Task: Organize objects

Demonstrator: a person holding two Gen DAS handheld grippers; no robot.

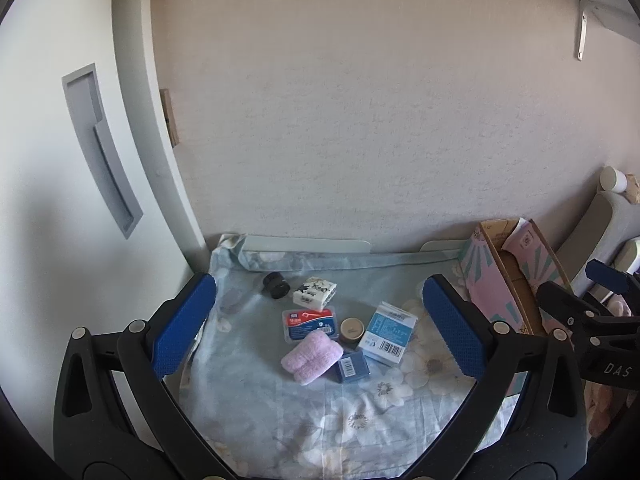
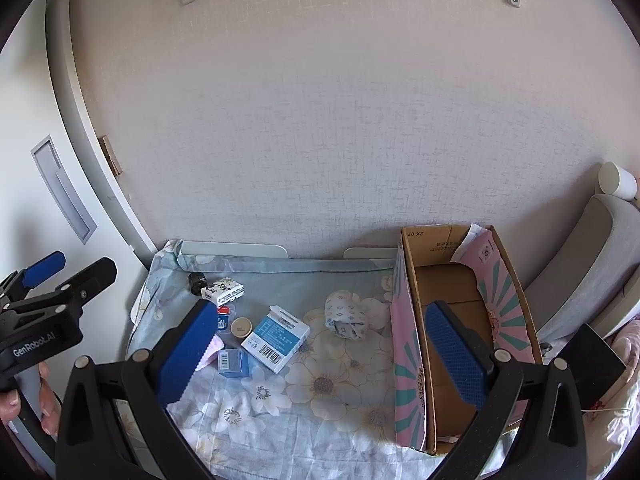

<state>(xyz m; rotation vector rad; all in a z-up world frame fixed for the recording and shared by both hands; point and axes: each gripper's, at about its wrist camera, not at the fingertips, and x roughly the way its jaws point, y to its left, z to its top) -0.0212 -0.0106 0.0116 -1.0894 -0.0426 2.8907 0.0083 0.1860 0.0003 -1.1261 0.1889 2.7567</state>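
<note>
Small objects lie on a floral cloth (image 1: pixel 360 412): a pink folded towel (image 1: pixel 312 356), a small blue box (image 1: pixel 353 366), a blue-and-white carton (image 1: pixel 387 334), a round tan jar (image 1: pixel 352 329), a red floss case (image 1: pixel 310 322), a white patterned pack (image 1: pixel 314 291) and a black cap (image 1: pixel 276 285). A patterned rolled cloth (image 2: pixel 346 315) shows in the right wrist view. A pink open cardboard box (image 2: pixel 460 312) stands at the right, empty. My left gripper (image 1: pixel 320 328) is open above the pile. My right gripper (image 2: pixel 324 352) is open, straddling the box's left wall.
A wall rises behind the table. A white cabinet door (image 1: pixel 80 160) with a recessed handle stands at the left. A grey chair (image 2: pixel 580 272) and a white cup (image 2: pixel 616 184) are at the right. The carton also shows in the right wrist view (image 2: pixel 276 338).
</note>
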